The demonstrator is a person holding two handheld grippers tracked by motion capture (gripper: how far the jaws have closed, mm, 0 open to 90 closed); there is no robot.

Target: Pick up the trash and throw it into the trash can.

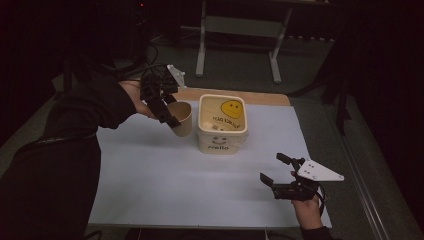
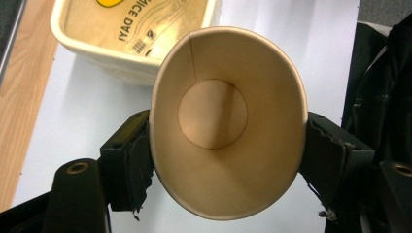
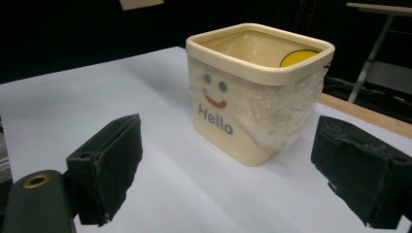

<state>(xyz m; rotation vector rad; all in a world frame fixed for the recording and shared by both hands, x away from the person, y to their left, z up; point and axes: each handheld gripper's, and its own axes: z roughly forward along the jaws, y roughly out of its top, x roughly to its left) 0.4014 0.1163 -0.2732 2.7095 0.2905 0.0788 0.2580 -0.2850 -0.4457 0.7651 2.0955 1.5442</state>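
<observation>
A tan paper cup [image 1: 182, 118] hangs just left of a cream square bin [image 1: 223, 125], held above the white sheet [image 1: 165, 175]. My left gripper [image 1: 167, 107] is shut on the cup, both pads pressing its sides. In the left gripper view the cup [image 2: 228, 121] faces the camera with its mouth open and nothing inside, and the bin [image 2: 131, 34] lies behind it. The bin [image 3: 257, 87] has a smiley face, the word Hello and a clear liner. My right gripper [image 1: 280, 172] stands open near the sheet's front right, jaws wide apart, aimed toward the bin.
The white sheet covers a wooden table [image 1: 235, 96] whose edge shows behind the bin. A metal table frame [image 1: 240, 30] stands on the floor farther back. A dark sleeve [image 1: 75, 110] reaches in from the left.
</observation>
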